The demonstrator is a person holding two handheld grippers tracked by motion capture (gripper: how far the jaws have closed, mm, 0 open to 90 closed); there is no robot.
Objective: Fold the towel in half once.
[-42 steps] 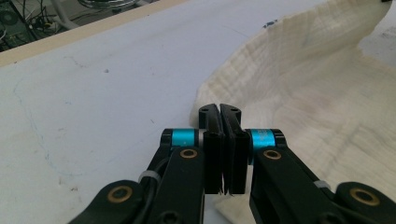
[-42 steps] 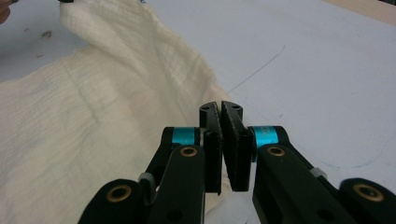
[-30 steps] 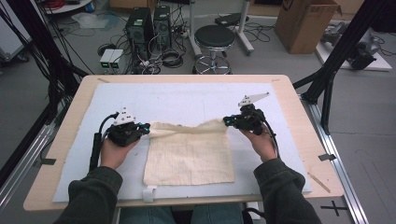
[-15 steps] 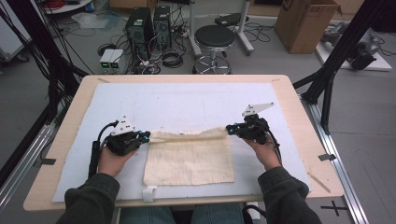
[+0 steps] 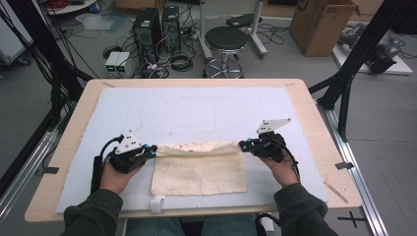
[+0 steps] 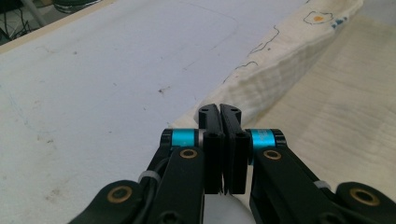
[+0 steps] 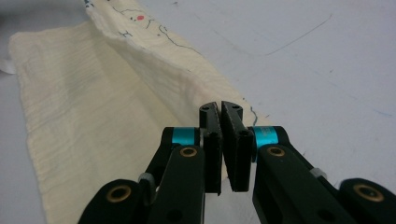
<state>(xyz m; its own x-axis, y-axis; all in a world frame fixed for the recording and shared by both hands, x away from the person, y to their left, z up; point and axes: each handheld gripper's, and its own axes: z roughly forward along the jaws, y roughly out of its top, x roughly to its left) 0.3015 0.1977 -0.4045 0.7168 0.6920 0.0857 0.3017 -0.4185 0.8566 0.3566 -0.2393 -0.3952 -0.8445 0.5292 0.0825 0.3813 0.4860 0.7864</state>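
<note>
Standing at the person's side of the counter (image 5: 314, 123), I see the left tool (image 5: 153, 150) at the left, held low in the left hand (image 5: 114, 176), its jaws clenched on the left corner of the cream cloth (image 5: 199, 172). In the left gripper view those black jaws meet with the cloth's edge (image 6: 275, 60) pinched between them, and small drawn outlines and an orange dot show on the fabric farther along.

Between the two tools the cloth's far edge is lifted and folded back towards the person, forming a raised ridge that runs from one tool to the other, while the rest lies flat on the white mat (image 5: 196, 113), close to the counter's near edge. A small white tag (image 5: 157, 203) sits just by the cloth's near left corner.

At the right, the right tool (image 5: 242, 144), held in the right hand (image 5: 282, 169), is clenched on the cloth's right corner; the right gripper view shows the jaws pressed together on the fabric (image 7: 154, 79), with a red dot and drawn lines near the fold.
</note>
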